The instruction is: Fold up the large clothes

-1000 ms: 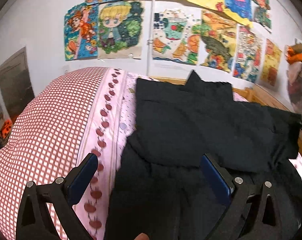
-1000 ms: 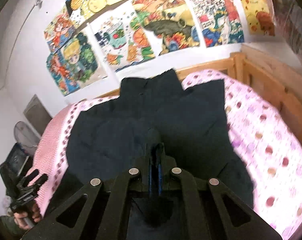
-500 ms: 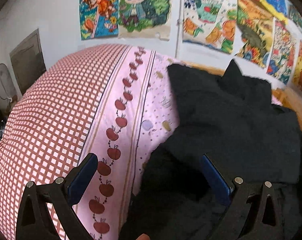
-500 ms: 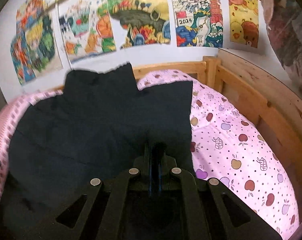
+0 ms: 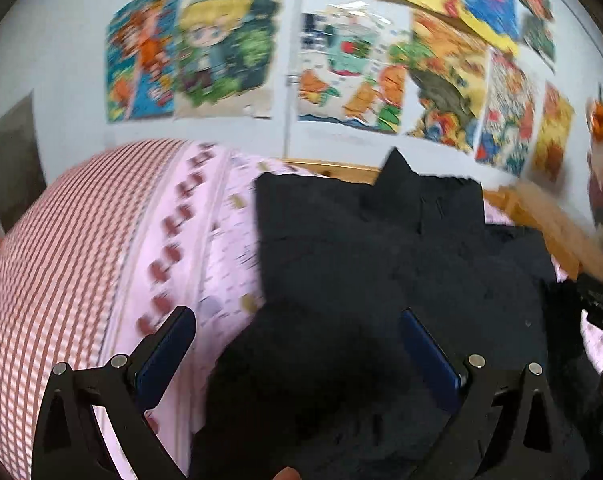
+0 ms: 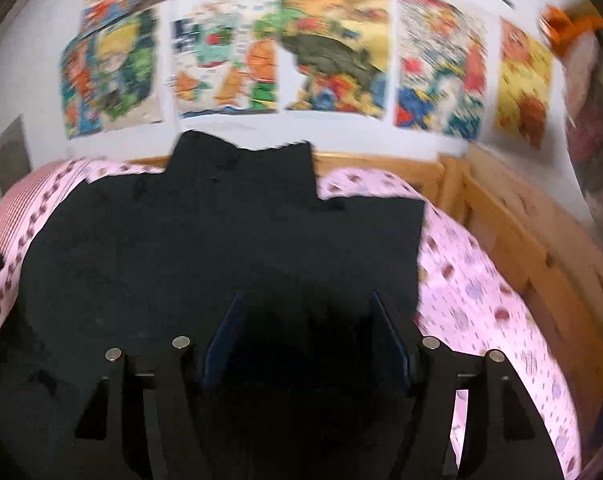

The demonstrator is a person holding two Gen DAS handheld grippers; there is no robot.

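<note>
A large black garment (image 5: pixel 381 264) lies spread on the bed, its far edge near the wooden headboard; it also fills the middle of the right wrist view (image 6: pixel 221 240). My left gripper (image 5: pixel 295 318) is open, its blue pads over the garment's near left edge, holding nothing. My right gripper (image 6: pixel 305 300) is open above the garment's near right part, with no cloth between the pads. Both views are blurred by motion.
The bed has a pink apple-print sheet (image 6: pixel 481 300) and a red checked cover (image 5: pixel 53 260) at the left. A wooden bed frame (image 6: pixel 513 232) runs along the back and right. Colourful posters (image 5: pixel 341 60) cover the wall behind.
My right gripper was shut on the black garment and has opened, letting the cloth go. The left gripper stayed open and swung back right over the garment.
</note>
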